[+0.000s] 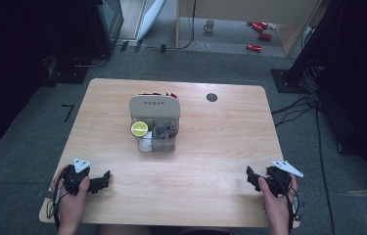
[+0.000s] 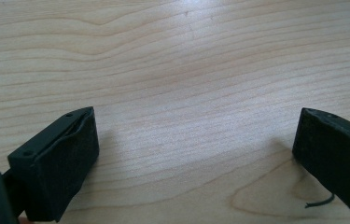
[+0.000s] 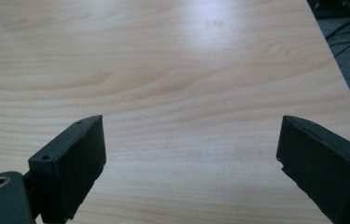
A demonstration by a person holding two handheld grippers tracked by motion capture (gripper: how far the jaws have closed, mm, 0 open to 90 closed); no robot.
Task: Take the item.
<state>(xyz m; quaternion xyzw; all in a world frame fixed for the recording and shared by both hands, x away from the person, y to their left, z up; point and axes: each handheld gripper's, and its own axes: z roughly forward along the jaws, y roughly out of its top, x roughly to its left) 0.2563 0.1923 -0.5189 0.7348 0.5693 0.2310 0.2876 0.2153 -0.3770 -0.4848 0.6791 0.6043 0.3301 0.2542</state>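
A clear plastic organiser box with a beige rounded back panel (image 1: 154, 108) stands at the centre of the light wooden table (image 1: 210, 147) in the high view, a little above the middle of the frame. Its left front compartment holds a round lime-green lid or disc (image 1: 139, 129) above something white, and its right front compartment holds a heap of dark grey pieces (image 1: 165, 131) too small to identify; red bits peek over the back panel. The left gripper (image 1: 103, 179) rests at the lower left of the frame and the right gripper (image 1: 251, 177) at the lower right, both well apart from the box. Each gripper's own view shows its jaws spread wide over bare wood, gripping nothing.
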